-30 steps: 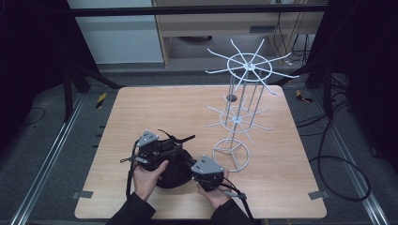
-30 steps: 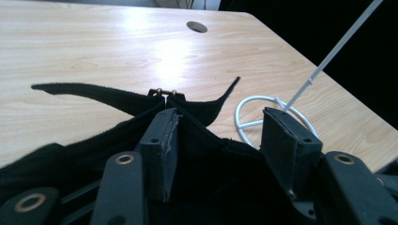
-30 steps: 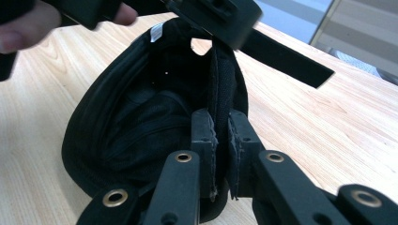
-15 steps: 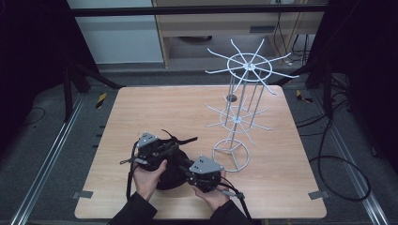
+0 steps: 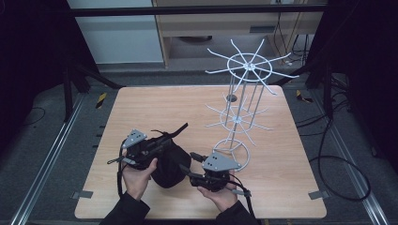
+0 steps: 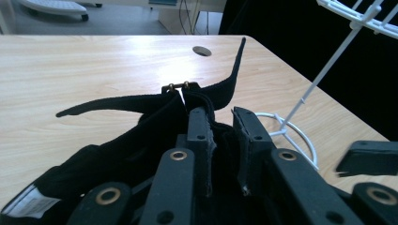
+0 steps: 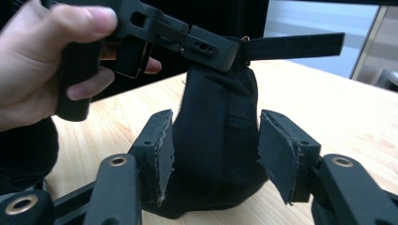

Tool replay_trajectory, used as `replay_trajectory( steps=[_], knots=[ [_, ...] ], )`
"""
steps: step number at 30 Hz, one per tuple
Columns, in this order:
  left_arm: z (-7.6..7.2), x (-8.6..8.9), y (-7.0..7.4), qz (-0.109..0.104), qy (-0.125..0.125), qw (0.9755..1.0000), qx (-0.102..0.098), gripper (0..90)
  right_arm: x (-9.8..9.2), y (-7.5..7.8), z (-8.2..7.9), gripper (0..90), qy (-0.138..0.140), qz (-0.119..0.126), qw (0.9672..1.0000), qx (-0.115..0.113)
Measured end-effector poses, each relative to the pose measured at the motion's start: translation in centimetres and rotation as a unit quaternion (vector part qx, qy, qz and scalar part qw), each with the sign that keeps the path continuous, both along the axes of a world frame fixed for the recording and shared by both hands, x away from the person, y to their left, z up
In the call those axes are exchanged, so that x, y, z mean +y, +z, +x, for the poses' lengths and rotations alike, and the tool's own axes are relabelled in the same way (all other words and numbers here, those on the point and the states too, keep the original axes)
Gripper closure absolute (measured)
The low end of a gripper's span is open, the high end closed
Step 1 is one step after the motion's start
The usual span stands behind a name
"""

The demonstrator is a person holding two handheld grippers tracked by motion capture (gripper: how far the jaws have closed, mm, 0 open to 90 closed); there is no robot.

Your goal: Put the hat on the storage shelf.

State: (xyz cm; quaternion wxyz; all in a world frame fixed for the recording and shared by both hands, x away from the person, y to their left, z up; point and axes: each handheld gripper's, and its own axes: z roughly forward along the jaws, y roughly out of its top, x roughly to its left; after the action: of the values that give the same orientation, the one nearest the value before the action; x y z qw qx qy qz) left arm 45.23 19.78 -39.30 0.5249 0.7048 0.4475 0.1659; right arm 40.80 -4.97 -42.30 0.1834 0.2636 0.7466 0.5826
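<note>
Light wooden table (image 5: 155,108), dark floor and cables around it, pale cabinets behind. Black cap (image 5: 166,161) sits near the front edge, roughly 7 o'clock from table centre, its back strap (image 5: 174,131) sticking out toward 1 o'clock.

Left gripper (image 5: 149,146) is clamped on the cap's top fabric by the strap buckle (image 6: 178,86); the jaws have just been closing, cloth bunched between the pads. Right gripper (image 5: 187,169) at the cap's 3 o'clock: jaws have just been opening and now stand apart, with the cap body (image 7: 218,140) between them; the far pad is clear, the near one is too close to call.

Handling guess: light, soft, collapses under any pinch, not slippery, not fragile. Best hold is the stiffer rim or the strap band; loose crown fabric will just fold.

White wire rack (image 5: 241,101) stands at 2 o'clock from the cap, its base ring (image 5: 231,149) just beside the right gripper. Small hole (image 5: 231,98) in the tabletop behind it.
</note>
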Motion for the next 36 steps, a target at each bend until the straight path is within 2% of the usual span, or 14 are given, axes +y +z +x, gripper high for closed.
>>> replay_trajectory(
  steps=[4, 6, 9, 12, 16, 17, 22, 24, 25, 26, 28, 29, 33, 36],
  knots=[
    [0.1, 0.5, 0.2, -0.005, 0.001, 1.0000, -0.005, 77.9, -0.4, 0.5, 0.0, 44.6, -0.004, 0.002, 1.0000, -0.005],
    [0.0, 0.8, 0.5, -0.009, -0.004, 0.9999, -0.010, 78.1, -0.7, 0.6, 0.2, 44.8, -0.017, -0.001, 0.9999, -0.003],
    [-0.5, 1.2, 1.5, -0.020, -0.021, 0.9992, -0.028, 78.6, -1.0, -0.3, 0.8, 45.0, -0.025, -0.009, 0.9996, 0.012],
    [-0.8, 1.3, 2.0, -0.023, -0.030, 0.9986, -0.037, 78.8, -0.9, -0.7, 0.9, 45.0, -0.026, -0.014, 0.9994, 0.017],
    [-1.4, 1.2, 2.9, -0.030, -0.054, 0.9968, -0.050, 79.0, -0.5, -1.1, 1.1, 44.7, -0.015, -0.018, 0.9996, 0.018],
    [-1.8, 0.9, 3.2, -0.032, -0.067, 0.9957, -0.055, 79.0, -0.3, -1.1, 1.1, 43.8, -0.008, -0.017, 0.9997, 0.017],
    [-2.1, 0.4, 3.2, -0.033, -0.085, 0.9942, -0.058, 79.1, 0.0, -1.1, 1.3, 44.4, 0.008, -0.017, 0.9996, 0.020],
    [-2.0, 0.1, 3.0, -0.033, -0.093, 0.9936, -0.055, 79.2, 0.2, -1.4, 1.3, 52.2, 0.024, -0.020, 0.9993, 0.021],
    [-1.9, -0.2, 2.7, -0.033, -0.098, 0.9933, -0.052, 79.2, 0.4, -1.6, 1.4, 65.1, 0.034, -0.024, 0.9989, 0.021],
    [-1.9, -0.2, 2.7, -0.033, -0.098, 0.9933, -0.052, 79.3, 0.4, -1.6, 1.4, 65.1, 0.034, -0.024, 0.9989, 0.021],
    [-1.7, -0.5, 2.5, -0.033, -0.104, 0.9929, -0.048, 79.2, 0.6, -1.9, 1.5, 74.3, 0.049, -0.025, 0.9980, 0.031],
    [-1.7, -0.6, 2.4, -0.032, -0.109, 0.9925, -0.045, 79.3, 0.8, -2.1, 1.5, 85.2, 0.056, -0.027, 0.9972, 0.040],
    [-1.5, -0.6, 2.3, -0.028, -0.107, 0.9929, -0.044, 78.3, 0.6, -2.1, 1.4, 89.7, 0.053, -0.031, 0.9974, 0.038],
    [-1.5, -0.3, 2.2, -0.029, -0.099, 0.9935, -0.048, 70.4, 0.2, -1.9, 1.2, 89.8, 0.048, -0.031, 0.9977, 0.034]
  ],
)
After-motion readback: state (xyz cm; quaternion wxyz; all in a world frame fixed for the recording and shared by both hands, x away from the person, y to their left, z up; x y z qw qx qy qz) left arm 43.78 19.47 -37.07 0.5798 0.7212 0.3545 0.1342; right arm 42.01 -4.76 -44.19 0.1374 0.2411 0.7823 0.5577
